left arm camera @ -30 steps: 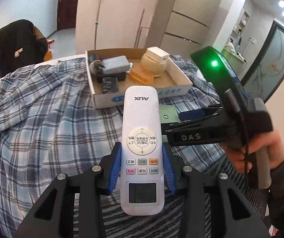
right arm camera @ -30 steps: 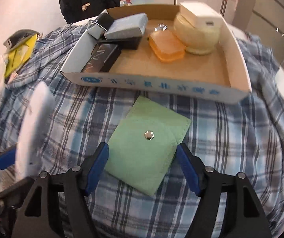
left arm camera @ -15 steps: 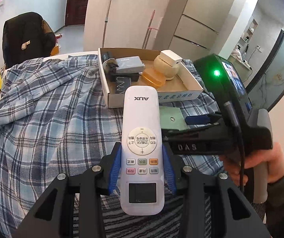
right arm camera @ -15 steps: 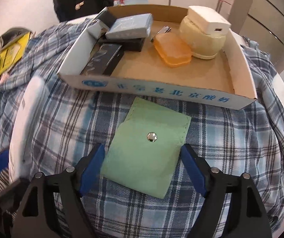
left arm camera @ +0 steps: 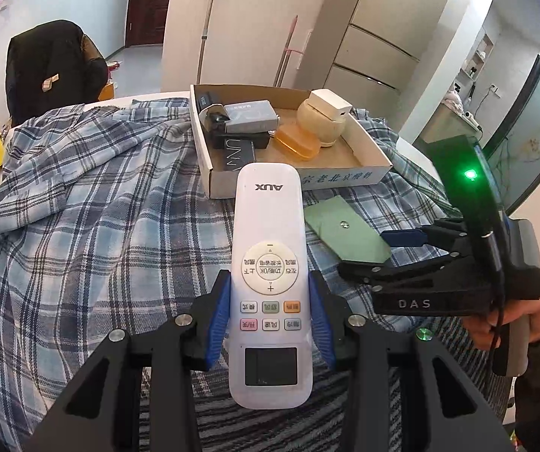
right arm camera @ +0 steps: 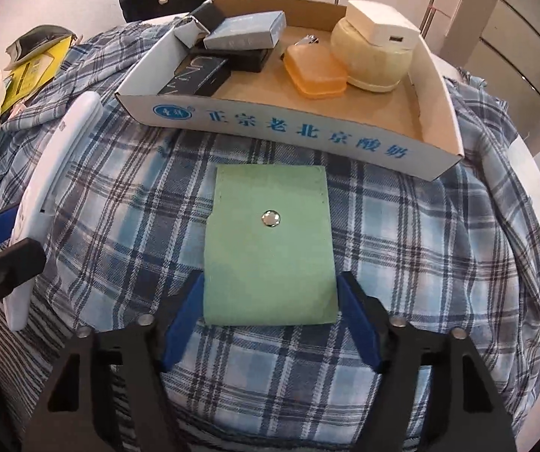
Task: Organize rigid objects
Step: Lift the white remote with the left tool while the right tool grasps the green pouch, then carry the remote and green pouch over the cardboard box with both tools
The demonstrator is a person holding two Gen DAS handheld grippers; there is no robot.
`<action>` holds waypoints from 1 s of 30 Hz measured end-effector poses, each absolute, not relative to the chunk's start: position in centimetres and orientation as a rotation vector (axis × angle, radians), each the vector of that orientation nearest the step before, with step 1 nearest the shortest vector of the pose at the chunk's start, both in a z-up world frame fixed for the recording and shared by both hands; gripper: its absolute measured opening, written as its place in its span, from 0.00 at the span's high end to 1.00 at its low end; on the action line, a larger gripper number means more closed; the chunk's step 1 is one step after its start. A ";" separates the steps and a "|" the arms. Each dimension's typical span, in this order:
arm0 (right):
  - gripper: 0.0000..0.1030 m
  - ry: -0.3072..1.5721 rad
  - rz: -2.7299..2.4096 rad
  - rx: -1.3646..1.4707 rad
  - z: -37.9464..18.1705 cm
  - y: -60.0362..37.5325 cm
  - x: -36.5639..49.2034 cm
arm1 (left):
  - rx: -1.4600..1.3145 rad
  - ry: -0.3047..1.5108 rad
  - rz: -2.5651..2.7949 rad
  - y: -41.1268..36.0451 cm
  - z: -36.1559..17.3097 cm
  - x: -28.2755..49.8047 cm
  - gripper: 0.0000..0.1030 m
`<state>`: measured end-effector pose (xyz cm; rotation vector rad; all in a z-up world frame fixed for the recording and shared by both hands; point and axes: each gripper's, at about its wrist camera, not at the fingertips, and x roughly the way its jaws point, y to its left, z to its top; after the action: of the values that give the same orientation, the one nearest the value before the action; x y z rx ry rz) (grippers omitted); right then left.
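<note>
My left gripper (left arm camera: 270, 275) is shut on a white AUX remote (left arm camera: 270, 226), pads on its two long sides, held above the checked cloth. The remote (right arm camera: 55, 173) shows edge-on at the left of the right wrist view. A flat green pouch (right arm camera: 270, 248) with a metal snap lies on the cloth in front of the cardboard box (right arm camera: 288, 124). My right gripper (right arm camera: 270, 278) points down at the pouch, and its jaws are closing with the pouch's near end between them. The blue pads (right arm camera: 183, 312) stand right at its side edges. The pouch (left arm camera: 345, 231) lies flat, not lifted.
The box (left arm camera: 345, 177) holds an orange case (right arm camera: 315, 71), a cream round jar (right arm camera: 375, 60) with a white box on top, a grey box (right arm camera: 245, 32) and black boxes (right arm camera: 198, 75). A blue checked cloth (left arm camera: 100, 207) covers the table. A yellow bag (right arm camera: 32, 67) lies far left.
The green pouch, earlier askew between the right pads, now lies square to them. The right jaws widened, then narrowed onto its edges. The left gripper still holds the remote.
</note>
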<state>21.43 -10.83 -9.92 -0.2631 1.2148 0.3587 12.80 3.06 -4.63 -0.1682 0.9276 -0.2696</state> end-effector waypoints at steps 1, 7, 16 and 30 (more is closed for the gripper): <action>0.33 1.215 0.356 -0.255 -9.9 -11.1 21.3 | -0.169 0.928 -0.267 3.1 -4.7 12.8 0.59; 0.34 1.134 0.369 -0.255 -7.6 -13.9 18.8 | -0.157 0.927 -0.249 3.1 -4.3 12.6 0.59; 0.34 1.041 0.414 -0.192 -3.2 -16.8 16.9 | -0.099 0.873 -0.213 2.0 -1.5 11.8 0.59; 0.34 0.783 0.417 0.045 5.7 -19.6 21.0 | -0.092 0.680 -0.160 -0.9 7.0 15.4 0.59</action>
<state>21.02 -19.65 5.69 0.0446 0.7834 0.4168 15.45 -0.91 7.02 -0.0918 0.6803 -0.1602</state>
